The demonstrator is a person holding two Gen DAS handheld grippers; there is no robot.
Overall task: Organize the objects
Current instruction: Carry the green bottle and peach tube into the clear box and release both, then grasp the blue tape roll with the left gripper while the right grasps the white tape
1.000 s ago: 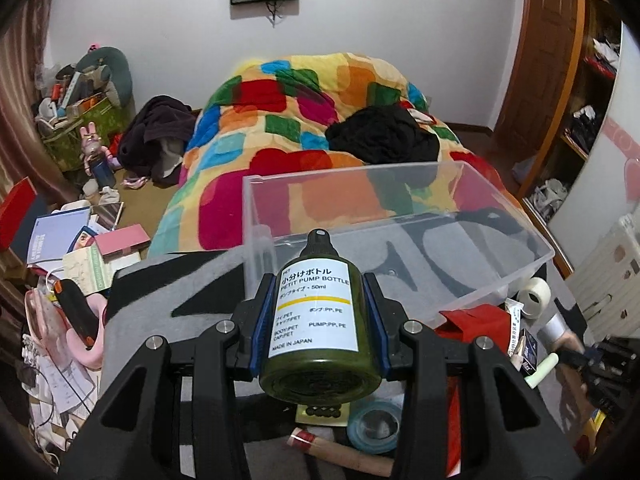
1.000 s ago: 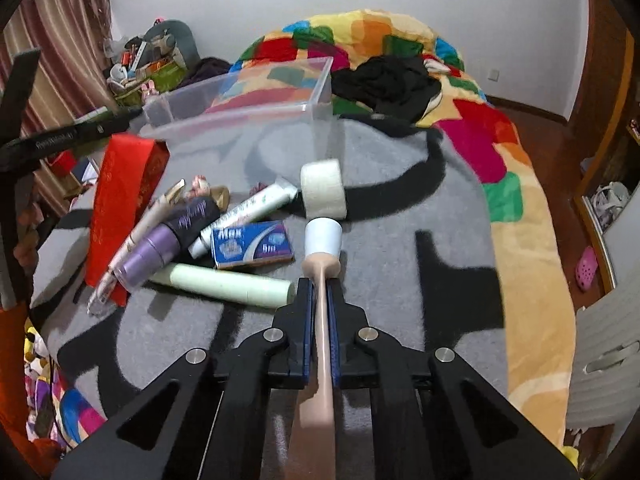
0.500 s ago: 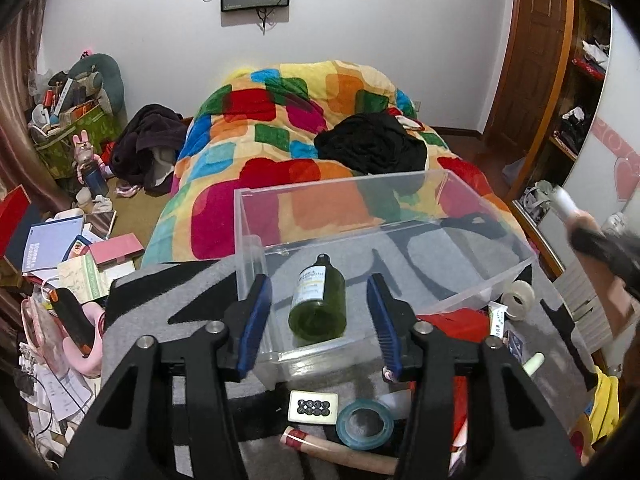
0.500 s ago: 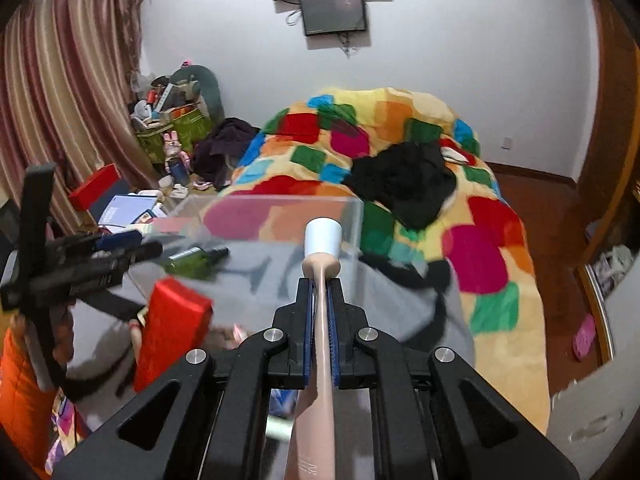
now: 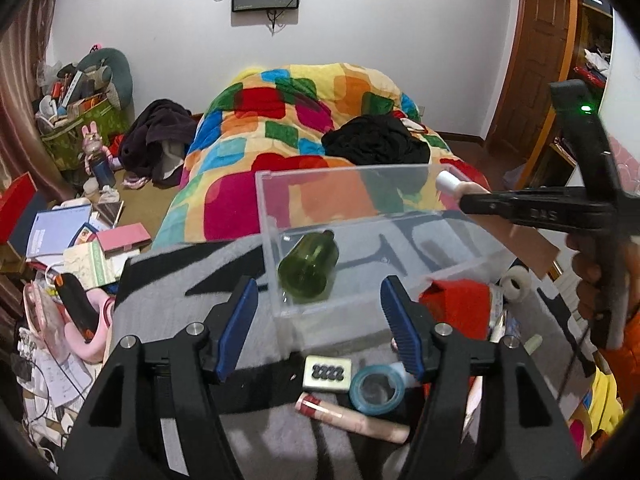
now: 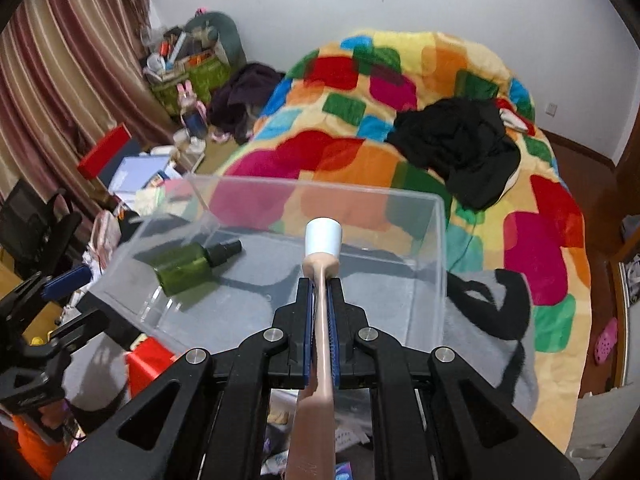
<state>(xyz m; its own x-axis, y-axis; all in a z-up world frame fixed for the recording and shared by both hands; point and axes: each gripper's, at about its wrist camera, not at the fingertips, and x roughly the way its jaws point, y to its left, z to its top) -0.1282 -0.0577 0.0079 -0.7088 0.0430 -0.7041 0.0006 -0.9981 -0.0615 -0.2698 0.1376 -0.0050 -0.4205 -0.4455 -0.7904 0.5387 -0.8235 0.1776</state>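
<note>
Two grippers work over a clear plastic bin (image 5: 400,240) set on a grey-and-black blanket (image 5: 192,280). The left gripper (image 5: 320,328) stands with jaws apart and nothing between them; its jaws have just been opening. The green bottle (image 5: 308,270) lies on its side on the bin floor, near the bin's front left corner. The right gripper (image 6: 320,300) is clamped on a beige tube (image 6: 322,320), whose white cap (image 6: 323,237) points over the bin's interior.
</note>
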